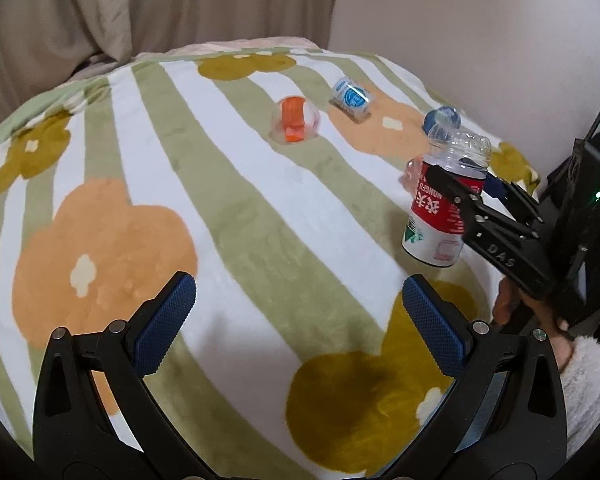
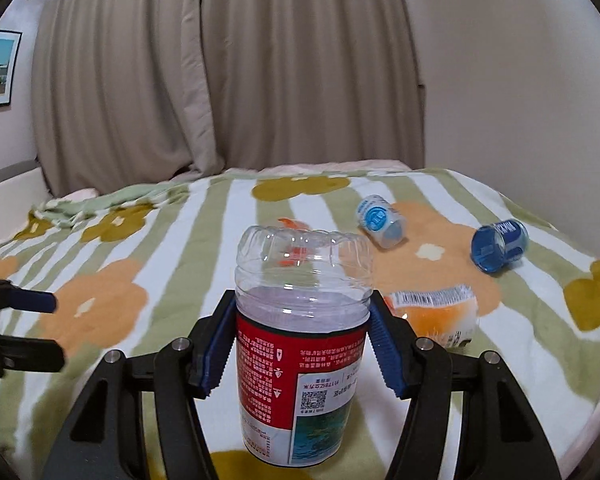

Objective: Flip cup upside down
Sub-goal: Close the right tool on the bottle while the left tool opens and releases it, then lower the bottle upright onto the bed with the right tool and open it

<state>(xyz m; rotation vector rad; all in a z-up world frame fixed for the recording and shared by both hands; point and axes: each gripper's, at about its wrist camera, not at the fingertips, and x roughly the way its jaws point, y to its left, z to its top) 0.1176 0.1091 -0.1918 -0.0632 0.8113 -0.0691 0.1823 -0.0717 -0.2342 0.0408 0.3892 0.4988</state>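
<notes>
My right gripper [image 2: 300, 314] is shut on a clear plastic cup [image 2: 300, 356] with a red and white label. The cup's bumpy base points up and its mouth points down, just over the striped flower blanket [image 2: 148, 240]. From the left wrist view the same cup [image 1: 436, 216] leans slightly at the right, with the right gripper [image 1: 460, 178] clamped around its upper half. My left gripper [image 1: 296, 308] stands open and holds nothing, low over the blanket [image 1: 220, 160] to the left of the cup.
Other cups lie on the bed: an orange one [image 1: 296, 120], a blue-and-white one on its side [image 1: 350, 98], a blue one [image 1: 442, 118], and an orange one [image 2: 436, 312] just behind the held cup. A wall [image 2: 500, 80] runs along the right; curtains [image 2: 220, 80] hang behind. A hand [image 1: 508, 304] in a fleece sleeve [image 1: 588, 376] holds the right gripper.
</notes>
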